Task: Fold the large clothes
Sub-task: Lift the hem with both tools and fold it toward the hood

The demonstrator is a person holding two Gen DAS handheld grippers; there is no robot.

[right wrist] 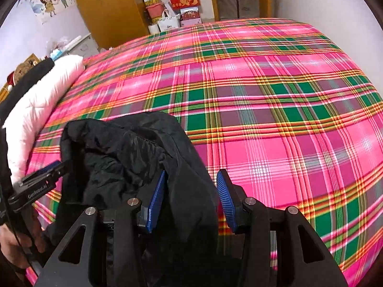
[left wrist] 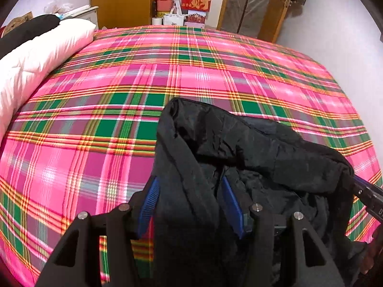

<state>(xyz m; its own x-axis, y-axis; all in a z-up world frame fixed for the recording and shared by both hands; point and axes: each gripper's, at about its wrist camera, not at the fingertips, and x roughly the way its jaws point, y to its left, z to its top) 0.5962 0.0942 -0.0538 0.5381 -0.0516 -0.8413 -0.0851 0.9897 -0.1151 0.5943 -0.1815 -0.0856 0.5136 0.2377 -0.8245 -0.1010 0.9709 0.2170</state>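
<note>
A black jacket (left wrist: 239, 148) hangs bunched between two grippers above the near edge of a plaid-covered bed (left wrist: 119, 91), the left gripper (left wrist: 189, 205) and right gripper (right wrist: 191, 201) each clamping its shoulder, collar toward twelve o'clock, body trailing to six.

A black jacket (left wrist: 239, 157) lies between 2 ribbed blue pads (left wrist: 149, 205) on black fingers. Beyond the fingertips spreads a plaid bedsheet (left wrist: 143, 91) (hot pink, crossed with green, yellow and white stripes). Left of the fingers sits a white quilt (left wrist: 36, 57).
</note>
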